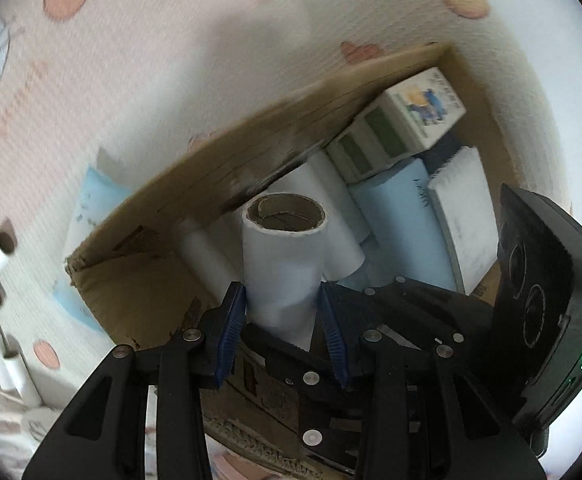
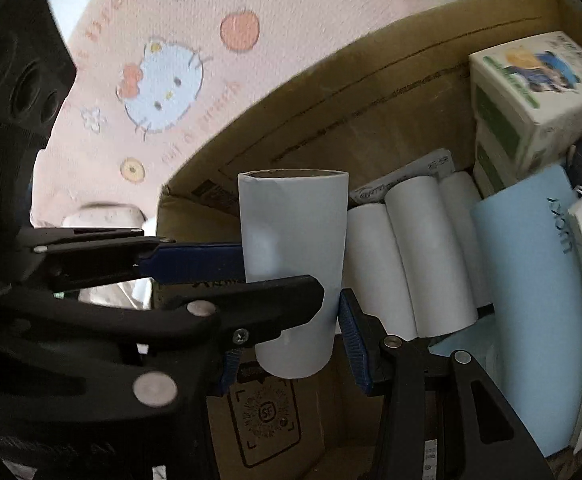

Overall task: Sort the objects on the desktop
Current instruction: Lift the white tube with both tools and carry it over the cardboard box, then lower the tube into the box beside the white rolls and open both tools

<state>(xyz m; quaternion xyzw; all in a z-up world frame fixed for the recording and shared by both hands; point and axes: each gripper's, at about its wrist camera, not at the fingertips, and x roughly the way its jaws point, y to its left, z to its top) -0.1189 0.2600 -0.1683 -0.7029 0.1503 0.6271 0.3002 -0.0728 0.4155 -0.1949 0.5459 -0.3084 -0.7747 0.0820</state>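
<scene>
- Paper roll (image 1: 283, 256): I judge it light, hollow, crushable; best held mid-length.
- My left gripper (image 1: 285, 312) and right gripper (image 2: 291, 344) each clamp it above the cardboard box (image 2: 391, 112).

Paper rolls (image 2: 407, 260) in cardboard box (image 2: 371, 92), notebooks (image 2: 531, 300) right of them.
</scene>
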